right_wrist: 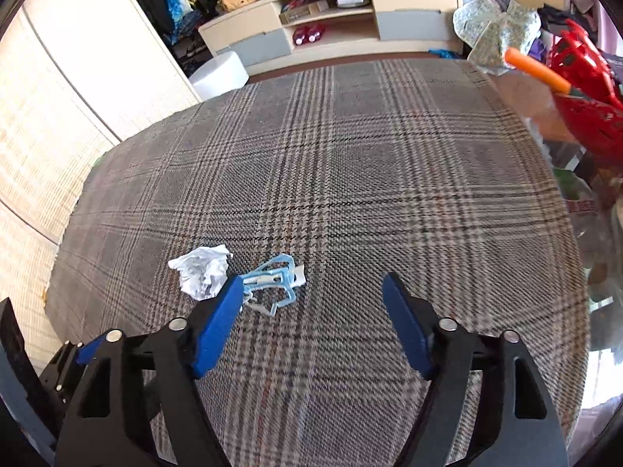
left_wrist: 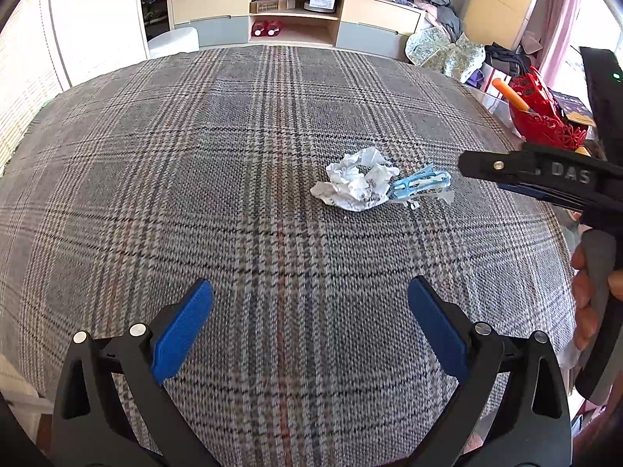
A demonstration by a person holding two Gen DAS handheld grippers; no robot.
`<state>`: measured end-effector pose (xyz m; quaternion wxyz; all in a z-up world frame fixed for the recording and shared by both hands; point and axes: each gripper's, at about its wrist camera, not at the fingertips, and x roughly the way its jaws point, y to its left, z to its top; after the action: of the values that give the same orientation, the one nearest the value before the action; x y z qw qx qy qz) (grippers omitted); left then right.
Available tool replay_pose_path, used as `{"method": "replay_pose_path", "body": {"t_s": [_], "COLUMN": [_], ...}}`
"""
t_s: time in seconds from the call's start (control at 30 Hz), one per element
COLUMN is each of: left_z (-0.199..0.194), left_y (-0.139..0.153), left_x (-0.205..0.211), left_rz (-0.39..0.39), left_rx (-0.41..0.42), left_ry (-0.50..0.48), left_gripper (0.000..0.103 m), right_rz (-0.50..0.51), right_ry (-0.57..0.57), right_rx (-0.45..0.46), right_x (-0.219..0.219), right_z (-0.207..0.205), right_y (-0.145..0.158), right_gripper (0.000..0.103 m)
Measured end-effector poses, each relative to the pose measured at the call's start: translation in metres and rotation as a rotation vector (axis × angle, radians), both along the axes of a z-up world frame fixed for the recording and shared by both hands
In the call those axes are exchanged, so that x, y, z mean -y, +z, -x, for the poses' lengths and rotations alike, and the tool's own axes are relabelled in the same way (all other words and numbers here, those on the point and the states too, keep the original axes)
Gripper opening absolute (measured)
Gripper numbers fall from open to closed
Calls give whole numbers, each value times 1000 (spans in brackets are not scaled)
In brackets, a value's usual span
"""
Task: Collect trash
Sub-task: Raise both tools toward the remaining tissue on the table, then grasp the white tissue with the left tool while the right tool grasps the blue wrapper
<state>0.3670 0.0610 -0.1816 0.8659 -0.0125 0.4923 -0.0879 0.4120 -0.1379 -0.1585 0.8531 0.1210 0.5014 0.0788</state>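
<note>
A crumpled white paper ball [left_wrist: 356, 183] lies on the plaid tablecloth [left_wrist: 233, 155], touching a light blue plastic wrapper piece [left_wrist: 420, 186] on its right. My left gripper [left_wrist: 310, 330] is open and empty, well short of the trash. My right gripper [right_wrist: 311, 325] is open and empty; its left finger overlaps the near edge of the blue wrapper [right_wrist: 272, 286], with the paper ball [right_wrist: 203, 273] to its left. In the left wrist view the right gripper's black body [left_wrist: 545, 179] comes in from the right, just right of the wrapper.
A red basket [left_wrist: 545, 113] with an orange-handled tool stands off the table's right edge; it also shows in the right wrist view [right_wrist: 584, 85]. A TV cabinet [left_wrist: 296, 15], a white stool [left_wrist: 173, 41] and piled clothes lie beyond the far edge. A glass surface [right_wrist: 599, 272] adjoins on the right.
</note>
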Motion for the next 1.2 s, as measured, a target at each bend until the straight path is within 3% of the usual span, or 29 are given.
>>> {"method": "replay_pose_path", "body": {"t_s": [0.1,0.3,0.37,0.67,0.87,0.9,1.0,1.13,1.2], "left_z": [-7,-18,-20,-42,-70,-74,-84,-87,-86], "left_y": [-3,-9,-10,-16,-18,-19,-23,-22,-22], "left_x": [2,3,3,14,25,27,30,33,31], "left_rz": [-2,-16,-16,1,7,9,40,18,33], "left_rx": [-1,-4,-3,6,24,22,4,21,12], "left_ry": [-3,-12,-14,-25,-30,-35,-56,-63,-68], "left_gripper": [95,95,95,95,92,90,71,45,36], "right_rz": [-5,-36,-33,73,75,68,56,48,43], "right_ry": [17,55,70,57,75,76,70,69,68], "right_rx": [-22,-41,-44,54,53,50,40,28,23], "right_x": [-7,-21,-27,-12,12,16,24,30,32], "right_z": [-11,-20,-21,-15,-11,-10,-7,1,7], "right_y": [-10,-19,-20,2,0,-2,-8,-14,-17], "right_gripper": [64,39,21,12,12,12,12,12,12]}}
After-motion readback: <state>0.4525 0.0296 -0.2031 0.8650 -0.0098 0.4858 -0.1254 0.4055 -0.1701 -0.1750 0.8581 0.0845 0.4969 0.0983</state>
